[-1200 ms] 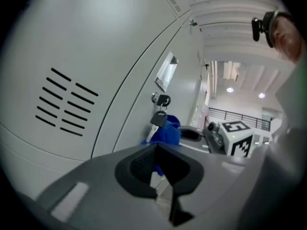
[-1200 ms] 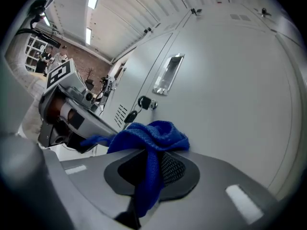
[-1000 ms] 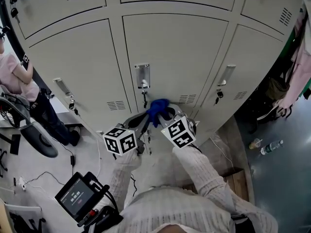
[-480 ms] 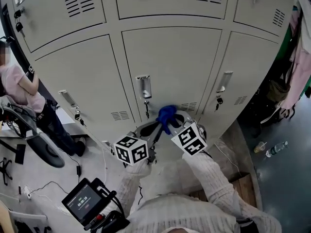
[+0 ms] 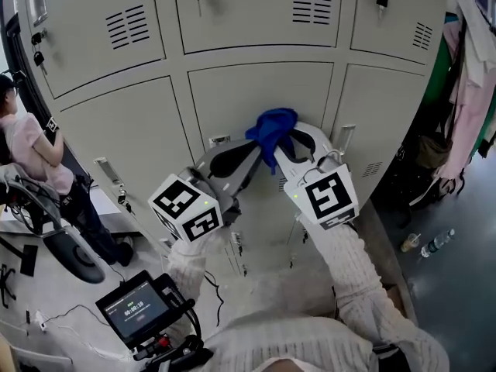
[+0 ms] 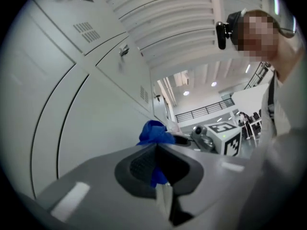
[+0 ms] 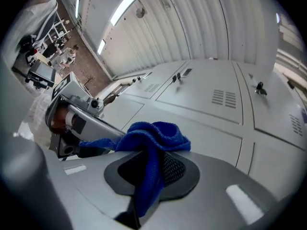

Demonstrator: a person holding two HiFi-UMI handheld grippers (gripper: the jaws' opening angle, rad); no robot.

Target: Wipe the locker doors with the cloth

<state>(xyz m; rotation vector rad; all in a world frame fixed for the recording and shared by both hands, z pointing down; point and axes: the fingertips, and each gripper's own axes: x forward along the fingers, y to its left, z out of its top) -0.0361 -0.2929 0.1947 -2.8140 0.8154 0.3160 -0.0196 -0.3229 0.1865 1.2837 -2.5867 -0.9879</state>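
Just beyond both jaw tips, I am facing the locker door (image 5: 232,99), with the left gripper (image 5: 252,155) and right gripper (image 5: 288,144) together clamping the blue cloth (image 5: 271,126).

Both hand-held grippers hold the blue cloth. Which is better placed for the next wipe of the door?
Probably the right. The right hand-held gripper is shut on the bunched bulk of the cloth, close to the middle locker door. The left hand-held gripper pinches only a trailing strip.
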